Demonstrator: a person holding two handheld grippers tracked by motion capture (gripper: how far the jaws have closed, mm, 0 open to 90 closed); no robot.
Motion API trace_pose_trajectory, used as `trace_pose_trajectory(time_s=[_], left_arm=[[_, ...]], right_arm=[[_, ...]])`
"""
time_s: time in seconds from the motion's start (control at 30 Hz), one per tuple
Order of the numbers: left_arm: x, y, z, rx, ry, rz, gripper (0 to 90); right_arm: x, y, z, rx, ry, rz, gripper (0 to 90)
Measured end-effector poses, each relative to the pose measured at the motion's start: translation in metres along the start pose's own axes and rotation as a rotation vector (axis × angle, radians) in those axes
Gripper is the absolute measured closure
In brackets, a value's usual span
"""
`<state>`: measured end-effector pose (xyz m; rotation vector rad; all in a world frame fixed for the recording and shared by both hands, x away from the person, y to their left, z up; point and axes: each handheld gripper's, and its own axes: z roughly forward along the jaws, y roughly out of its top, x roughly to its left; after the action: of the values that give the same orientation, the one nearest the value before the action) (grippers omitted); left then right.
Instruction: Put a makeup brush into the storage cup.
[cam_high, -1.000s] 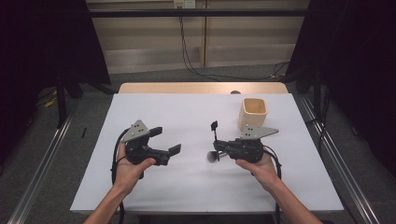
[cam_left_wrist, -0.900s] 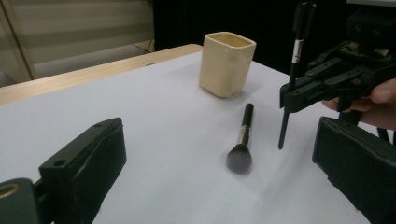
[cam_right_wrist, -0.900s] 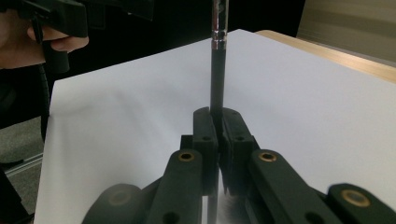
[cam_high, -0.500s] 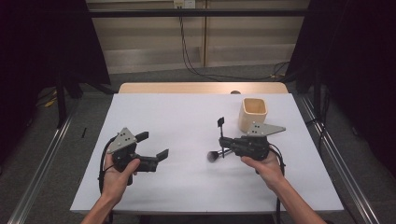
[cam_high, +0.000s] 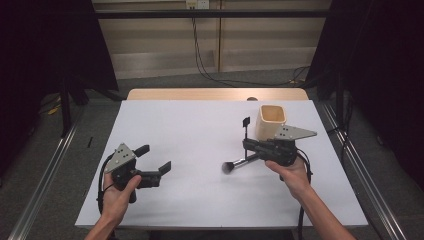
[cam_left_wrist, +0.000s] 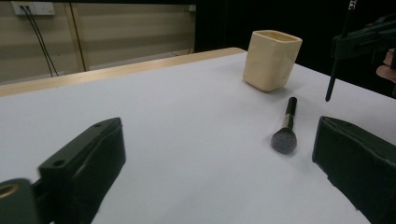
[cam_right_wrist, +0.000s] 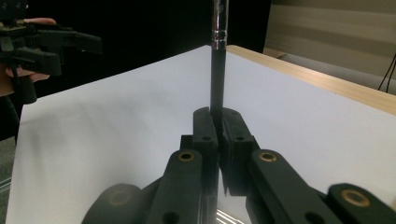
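Observation:
My right gripper is shut on the thin black handle of a slim brush, which stands upright from the jaws and has a silver band. A fluffy black makeup brush lies on the white table just below and left of that gripper, apart from it. A beige square cup stands upright behind the right gripper. Low over the table's front left, my left gripper is held open with nothing between its jaws.
The white table has a wooden strip along its far edge. Black curtains hang at both sides, and cables run down the back wall. The left gripper view shows the right gripper at top right; the right gripper view shows the left gripper at top left.
My left gripper has moved left and down toward the table's front edge, still open. The right gripper has shifted slightly right and up, keeping its hold on the slim brush.

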<state>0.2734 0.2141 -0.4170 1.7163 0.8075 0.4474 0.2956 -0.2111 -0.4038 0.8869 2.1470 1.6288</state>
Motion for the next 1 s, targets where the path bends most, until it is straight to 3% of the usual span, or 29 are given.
trace_pose_trajectory(time_s=[0.17, 0.33, 0.4, 0.57, 0.63, 0.73, 0.83, 1.0], left_arm=[[0.003, -0.008, -0.005, -0.009, -0.019, -0.029, 4.8], [0.01, -0.017, -0.013, -0.023, 0.001, -0.035, 5.2], [0.013, -0.022, -0.017, -0.052, 0.008, -0.056, 4.9], [0.016, -0.028, -0.022, -0.036, 0.04, -0.032, 3.6], [0.016, -0.032, -0.024, -0.023, 0.034, -0.012, 3.4], [0.018, -0.034, -0.025, -0.033, 0.037, -0.032, 3.1], [0.018, -0.033, -0.026, -0.038, 0.06, -0.022, 3.0], [0.021, -0.036, -0.03, -0.049, 0.085, -0.044, 3.5]], right_arm=[[-0.006, 0.004, -0.004, -0.01, -0.021, 0.004, 86.0], [-0.013, 0.01, -0.008, -0.024, -0.047, 0.009, 86.0], [-0.017, 0.013, -0.01, -0.03, -0.06, 0.009, 86.0], [-0.022, 0.018, -0.017, -0.059, -0.084, 0.013, 86.0], [-0.025, 0.019, -0.018, -0.062, -0.095, 0.017, 86.0], [-0.029, 0.021, -0.02, -0.06, -0.104, 0.017, 86.0], [-0.035, 0.024, -0.021, -0.053, -0.121, 0.024, 86.0], [-0.045, 0.033, -0.023, -0.081, -0.141, 0.034, 86.0]])
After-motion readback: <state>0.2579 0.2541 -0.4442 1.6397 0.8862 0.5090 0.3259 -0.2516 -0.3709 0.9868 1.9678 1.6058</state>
